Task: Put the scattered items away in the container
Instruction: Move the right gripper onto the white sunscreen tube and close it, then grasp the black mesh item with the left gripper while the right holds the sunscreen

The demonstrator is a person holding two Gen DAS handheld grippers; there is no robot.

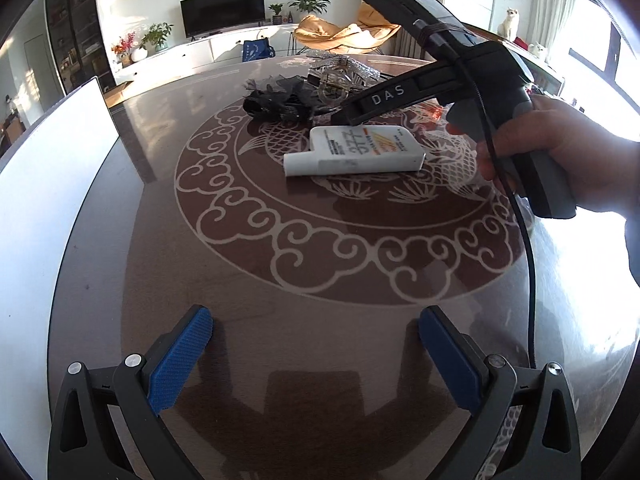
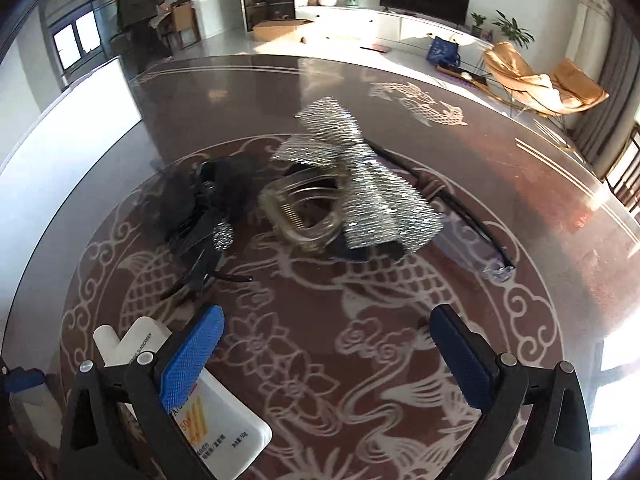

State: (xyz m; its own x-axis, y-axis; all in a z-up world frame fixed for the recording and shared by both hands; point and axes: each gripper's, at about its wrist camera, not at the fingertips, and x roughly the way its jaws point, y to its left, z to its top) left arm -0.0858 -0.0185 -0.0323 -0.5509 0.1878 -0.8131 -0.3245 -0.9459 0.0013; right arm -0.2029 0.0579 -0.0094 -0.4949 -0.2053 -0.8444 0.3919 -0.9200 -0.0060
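A white sunscreen bottle lies flat in the middle of the patterned round table. Behind it sit a black lace hair clip, a clear claw clip and a glittery silver bow. My left gripper is open and holds nothing, low over the near table. My right gripper, held by a hand, hovers just behind the bottle. In the right wrist view my right gripper is open and holds nothing. The bottle lies under its left finger, with the black clip, claw clip, bow and a thin black headband ahead. The white container stands at the left.
The right gripper's cable hangs over the table's right side. A person stands far back in the room. A TV, plants and orange chairs lie beyond the table's far edge.
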